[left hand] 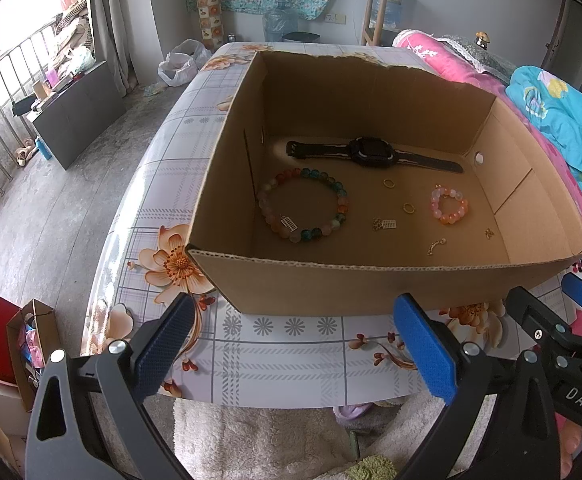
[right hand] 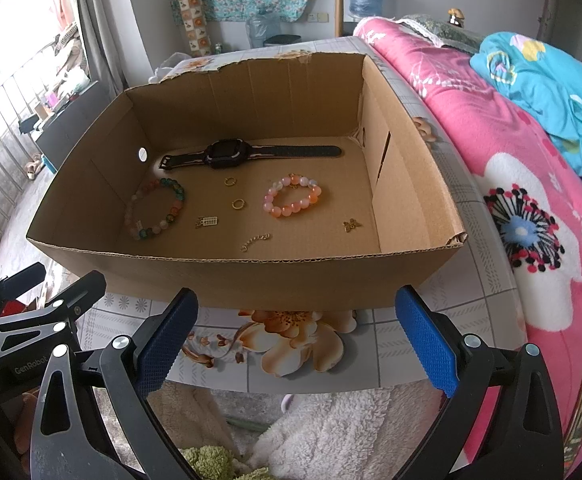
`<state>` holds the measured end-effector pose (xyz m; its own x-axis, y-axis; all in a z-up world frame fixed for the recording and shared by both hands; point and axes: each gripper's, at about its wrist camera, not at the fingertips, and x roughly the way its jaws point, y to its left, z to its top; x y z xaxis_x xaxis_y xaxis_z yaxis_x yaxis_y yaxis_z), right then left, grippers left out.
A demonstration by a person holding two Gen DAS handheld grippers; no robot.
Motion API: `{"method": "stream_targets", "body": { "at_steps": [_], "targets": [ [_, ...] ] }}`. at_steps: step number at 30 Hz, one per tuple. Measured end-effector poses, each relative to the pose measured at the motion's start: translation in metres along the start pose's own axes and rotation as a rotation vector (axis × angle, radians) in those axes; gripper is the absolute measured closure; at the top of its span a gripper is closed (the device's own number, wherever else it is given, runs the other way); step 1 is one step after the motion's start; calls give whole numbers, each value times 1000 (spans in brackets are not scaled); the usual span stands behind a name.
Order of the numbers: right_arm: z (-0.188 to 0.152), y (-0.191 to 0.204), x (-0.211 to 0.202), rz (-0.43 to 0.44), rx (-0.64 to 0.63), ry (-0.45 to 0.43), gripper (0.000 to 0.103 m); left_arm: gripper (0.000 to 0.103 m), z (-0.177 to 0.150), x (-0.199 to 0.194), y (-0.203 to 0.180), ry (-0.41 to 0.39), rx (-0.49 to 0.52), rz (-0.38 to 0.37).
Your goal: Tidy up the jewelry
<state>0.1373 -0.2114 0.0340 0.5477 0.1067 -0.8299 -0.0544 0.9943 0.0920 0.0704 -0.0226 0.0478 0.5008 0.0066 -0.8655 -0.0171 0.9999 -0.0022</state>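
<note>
An open cardboard box [left hand: 371,284] [right hand: 251,276] stands on the floral table. Inside lie a black watch [left hand: 371,152] [right hand: 227,154], a large multicolour bead bracelet [left hand: 303,206] [right hand: 155,208], a small pink-orange bead bracelet [left hand: 449,206] [right hand: 293,196], two gold rings [left hand: 389,183] [left hand: 409,208] [right hand: 230,181] [right hand: 237,203], a gold charm [left hand: 385,224] [right hand: 207,222], a short gold chain [left hand: 436,246] [right hand: 255,242] and a small butterfly charm [left hand: 489,233] [right hand: 351,224]. My left gripper [left hand: 295,348] and right gripper [right hand: 297,344] are both open and empty, just in front of the box's near wall.
The table [left hand: 275,360] [right hand: 391,344] carries a glossy floral cloth. A bed with a pink blanket [right hand: 531,200] and blue cloth [left hand: 563,120] lies to the right. A white fluffy rug [left hand: 251,440] lies below the table's near edge. Bags [left hand: 11,344] stand on the floor at left.
</note>
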Motion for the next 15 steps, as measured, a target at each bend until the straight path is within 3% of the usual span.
{"method": "stream_targets", "body": {
  "at_steps": [15],
  "targets": [
    [0,-1,-1,0,-2,0,8,6,3,-1,-2,-3,1,0]
  ]
}}
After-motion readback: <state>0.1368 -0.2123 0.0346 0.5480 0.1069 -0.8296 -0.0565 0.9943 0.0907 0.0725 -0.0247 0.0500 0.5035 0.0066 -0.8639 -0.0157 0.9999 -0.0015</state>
